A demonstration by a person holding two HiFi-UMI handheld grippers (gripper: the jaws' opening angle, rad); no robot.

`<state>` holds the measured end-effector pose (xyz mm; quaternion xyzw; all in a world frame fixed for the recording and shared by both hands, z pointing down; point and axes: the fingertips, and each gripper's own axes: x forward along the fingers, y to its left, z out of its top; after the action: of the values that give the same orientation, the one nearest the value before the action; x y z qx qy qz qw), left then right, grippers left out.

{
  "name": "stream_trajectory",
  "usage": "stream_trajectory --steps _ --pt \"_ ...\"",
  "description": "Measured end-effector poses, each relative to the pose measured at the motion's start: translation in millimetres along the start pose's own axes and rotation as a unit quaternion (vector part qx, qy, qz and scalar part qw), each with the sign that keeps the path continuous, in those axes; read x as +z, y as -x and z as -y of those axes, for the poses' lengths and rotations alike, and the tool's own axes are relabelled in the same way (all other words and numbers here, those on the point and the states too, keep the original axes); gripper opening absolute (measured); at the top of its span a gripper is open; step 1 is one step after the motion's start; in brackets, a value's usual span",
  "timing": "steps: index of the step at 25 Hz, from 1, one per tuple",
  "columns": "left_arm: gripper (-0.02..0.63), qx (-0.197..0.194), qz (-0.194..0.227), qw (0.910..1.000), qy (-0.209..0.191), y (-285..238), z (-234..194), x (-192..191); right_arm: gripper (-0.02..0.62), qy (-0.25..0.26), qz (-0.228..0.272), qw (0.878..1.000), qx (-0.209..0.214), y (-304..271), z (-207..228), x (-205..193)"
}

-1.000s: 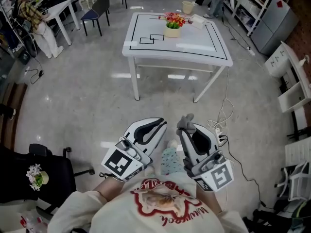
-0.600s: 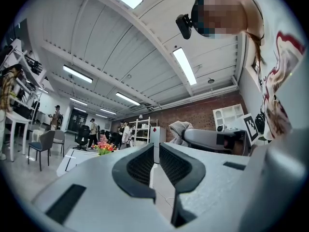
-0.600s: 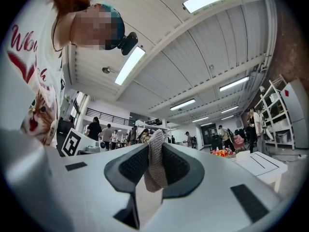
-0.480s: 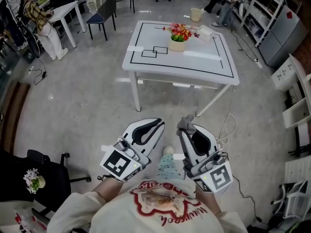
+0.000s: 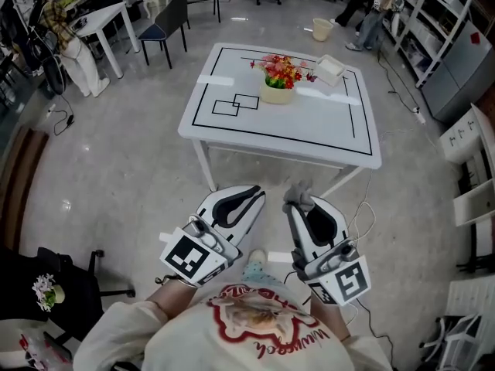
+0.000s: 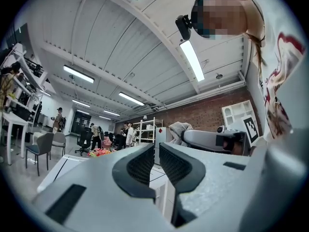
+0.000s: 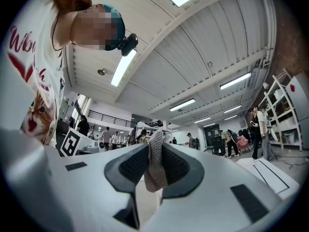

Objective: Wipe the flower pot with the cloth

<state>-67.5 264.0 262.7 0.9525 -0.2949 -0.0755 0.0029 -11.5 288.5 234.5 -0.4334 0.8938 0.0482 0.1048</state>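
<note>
While both grippers hang low and close in front of the person [image 5: 255, 327], the flower pot [image 5: 277, 93] stands well apart from them. It is upright on the far half of the white table [image 5: 309, 134] ahead, just past the small taped rectangles [image 5: 236, 105]. Red and yellow flowers [image 5: 282, 69] rise from its top, and a white box [image 5: 331, 68] lies near it to the right. A stretch of bare floor [image 5: 131, 168] and the table's near edge lie between the jaws and the pot.

The right gripper [image 5: 298, 200] is clamped on the grey cloth [image 5: 297, 195]. Its own view shows the knitted cloth [image 7: 155, 170] pinched between the two dark pads, with a fold hanging below them. The left gripper [image 5: 252, 195] is closed on nothing; in its own view the pads all but touch, with only the room beyond them.

In the head view the pot sits almost on the line running forward between the two grippers, so neither hand is clearly nearer. The right one matters, since it carries the cloth. Both point forward, roughly level, toward the table. The pot's axis is vertical, so the wipe should go round its side wall, below the flowers. In the left gripper view the flowers [image 6: 99, 152] show as a small bright patch left of the jaws. The pot beneath them is, I think, too small there to make out.
</note>
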Motion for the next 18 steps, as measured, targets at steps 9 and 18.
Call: stream_trajectory --steps 9,18 --pt "0.038 0.012 0.007 0.9999 -0.002 -78.4 -29.0 -7.7 0.072 0.004 -0.002 1.000 0.014 -24.8 81.5 -5.8" --pt "0.038 0.038 0.000 0.9993 0.005 -99.8 -52.4 -17.0 0.072 -0.015 -0.017 0.999 0.028 -43.4 111.9 -24.1"
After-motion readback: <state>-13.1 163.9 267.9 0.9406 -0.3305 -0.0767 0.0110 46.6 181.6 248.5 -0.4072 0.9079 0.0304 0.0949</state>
